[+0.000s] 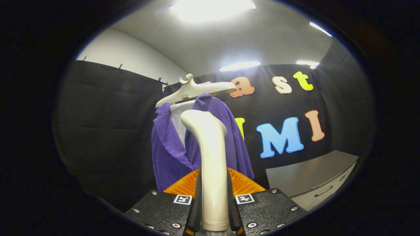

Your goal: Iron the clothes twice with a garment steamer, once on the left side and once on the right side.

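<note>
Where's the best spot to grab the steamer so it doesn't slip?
Grab the garment steamer low on its straight handle, one of the fingers on each side, as now. The handle is narrow and even there; higher up it bends toward the purple jacket.

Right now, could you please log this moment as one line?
gripper: shut on steamer handle | purple jacket: on hanger, beyond steamer
</note>
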`<action>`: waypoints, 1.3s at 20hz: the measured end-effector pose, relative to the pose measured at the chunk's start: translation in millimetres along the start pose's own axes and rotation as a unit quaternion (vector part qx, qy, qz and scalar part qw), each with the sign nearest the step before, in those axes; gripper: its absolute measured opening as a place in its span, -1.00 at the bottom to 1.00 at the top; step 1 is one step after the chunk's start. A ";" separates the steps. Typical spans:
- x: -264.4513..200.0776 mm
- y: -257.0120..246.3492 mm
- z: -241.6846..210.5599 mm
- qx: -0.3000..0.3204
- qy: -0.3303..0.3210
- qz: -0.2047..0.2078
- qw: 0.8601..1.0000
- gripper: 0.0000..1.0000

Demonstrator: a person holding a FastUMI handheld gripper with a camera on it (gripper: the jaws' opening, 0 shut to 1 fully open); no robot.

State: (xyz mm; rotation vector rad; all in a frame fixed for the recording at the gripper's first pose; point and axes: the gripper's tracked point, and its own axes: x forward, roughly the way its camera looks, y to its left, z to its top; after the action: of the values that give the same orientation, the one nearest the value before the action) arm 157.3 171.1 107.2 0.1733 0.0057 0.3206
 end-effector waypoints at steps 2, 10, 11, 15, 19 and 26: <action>16.9 5.3 2.0 -0.008 -0.004 0.001 1.000 -0.33; 76.7 11.8 5.8 -0.044 -0.021 -0.024 0.999 -0.34; 80.1 13.3 3.8 -0.054 -0.026 -0.029 0.998 -0.34; 85.6 8.1 -7.6 -0.096 -0.048 -0.045 0.993 -0.34; 79.5 3.1 -18.2 -0.109 -0.058 -0.045 0.991 -0.33; 58.5 4.4 -58.9 -0.102 -0.016 -0.038 0.994 -0.34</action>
State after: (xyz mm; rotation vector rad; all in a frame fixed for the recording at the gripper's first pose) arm 209.6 203.5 51.2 -0.0254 -0.0521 0.2410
